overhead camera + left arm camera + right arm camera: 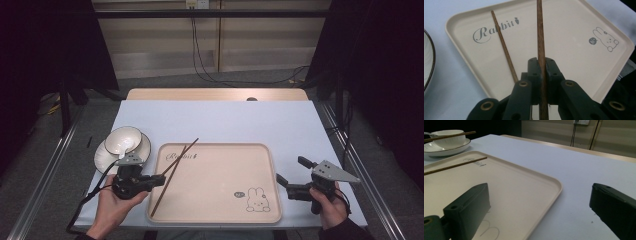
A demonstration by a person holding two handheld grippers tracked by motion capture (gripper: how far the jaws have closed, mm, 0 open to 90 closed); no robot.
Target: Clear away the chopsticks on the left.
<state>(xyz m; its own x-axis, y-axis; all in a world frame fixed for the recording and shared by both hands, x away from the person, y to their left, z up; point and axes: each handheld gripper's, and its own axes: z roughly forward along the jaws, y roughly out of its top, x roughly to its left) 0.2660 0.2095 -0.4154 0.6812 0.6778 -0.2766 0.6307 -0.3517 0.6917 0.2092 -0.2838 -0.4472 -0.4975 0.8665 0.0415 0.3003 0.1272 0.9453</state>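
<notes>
My left gripper sits at the tray's left edge, shut on a dark wooden chopstick that slants across the corner of the beige rabbit tray. In the left gripper view the chopstick is pinched between the black jaws of the left gripper, over the tray. A second chopstick lies loose on the tray beside it, seen as the second chopstick near the "Rabbit" lettering. My right gripper hovers at the tray's right edge, open, nothing between the jaws of the right gripper.
A white bowl stands on a white plate left of the tray, just behind my left hand. A pale blue mat covers the table. Metal rails run along both sides, with cables on the floor beyond.
</notes>
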